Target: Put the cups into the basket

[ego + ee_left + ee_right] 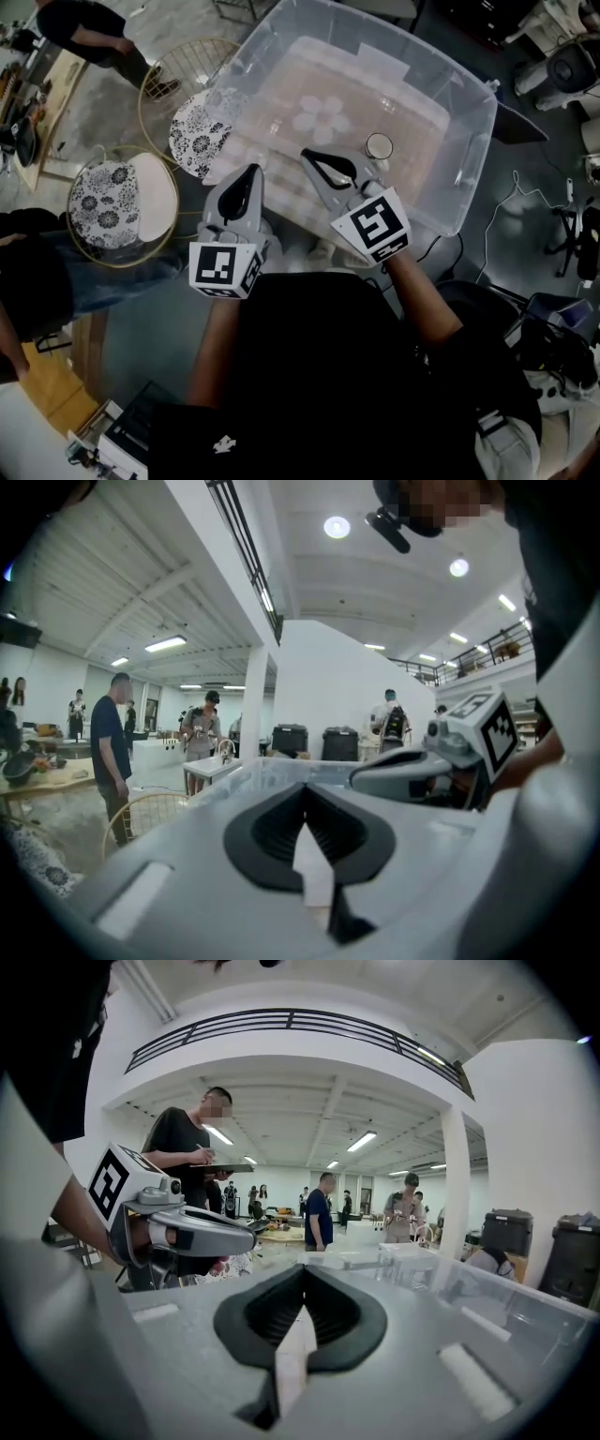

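We are holding the left tool (253, 172) and right tool (307, 154) side by side at the near edge of a clear bin (461, 141), both closed and gripping nothing, the cup (380, 146) standing inside the bin just beside the right tool, a basket (94, 202) sitting on the floor at our left

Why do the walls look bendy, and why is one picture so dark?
Left gripper view: the wide lens bows the ceiling, and a ceiling light glares. Right gripper view: the balcony rail curves, corners go black. Head view: dim; the clear bin looks hazy.
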Demonstrator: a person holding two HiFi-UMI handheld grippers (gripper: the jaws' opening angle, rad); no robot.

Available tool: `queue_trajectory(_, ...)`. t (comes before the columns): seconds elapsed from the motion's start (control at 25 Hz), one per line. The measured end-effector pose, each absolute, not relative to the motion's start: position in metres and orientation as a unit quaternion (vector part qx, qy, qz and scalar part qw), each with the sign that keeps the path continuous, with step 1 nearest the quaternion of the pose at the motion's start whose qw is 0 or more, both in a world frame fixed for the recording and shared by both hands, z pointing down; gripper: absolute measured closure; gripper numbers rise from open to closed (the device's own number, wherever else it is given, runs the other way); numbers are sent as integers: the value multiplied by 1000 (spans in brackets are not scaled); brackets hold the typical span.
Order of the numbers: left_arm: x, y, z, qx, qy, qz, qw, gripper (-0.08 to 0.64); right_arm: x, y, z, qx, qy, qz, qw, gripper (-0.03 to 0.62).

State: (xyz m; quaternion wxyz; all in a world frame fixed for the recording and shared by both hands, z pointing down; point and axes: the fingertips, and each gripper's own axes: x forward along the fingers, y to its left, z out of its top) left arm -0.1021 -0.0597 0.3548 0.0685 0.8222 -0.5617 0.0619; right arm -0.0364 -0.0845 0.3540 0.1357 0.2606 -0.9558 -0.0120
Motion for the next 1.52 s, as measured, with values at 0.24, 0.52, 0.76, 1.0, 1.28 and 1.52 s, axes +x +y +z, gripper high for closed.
queue_trajectory(0.24, -141, -66, 358, 819, -566, 58, 76, 554, -83, -82, 367, 236, -959, -9, 158, 589)
queue_trajectory(0.52, -190, -79, 363, 812, -574, 56, 89, 554, -136, -81, 412, 202, -955, 8, 215, 589)
queue_trajectory(0.76, -220, -85, 372, 806, -581, 55, 100, 554, -168, -81, 490, 162, -936, 13, 313, 588)
queue_trajectory(1.0, -245, -87, 377, 799, -589, 56, 108, 554, -183, -87, 560, 131, -909, 15, 395, 570)
queue_trajectory(1.28, -261, -89, 382, 794, -593, 62, 115, 554, -186, -90, 631, 75, -862, -33, 500, 499)
queue_trajectory(1.52, -271, -90, 386, 790, -597, 63, 120, 554, -187, -92, 669, 25, -820, -90, 564, 492)
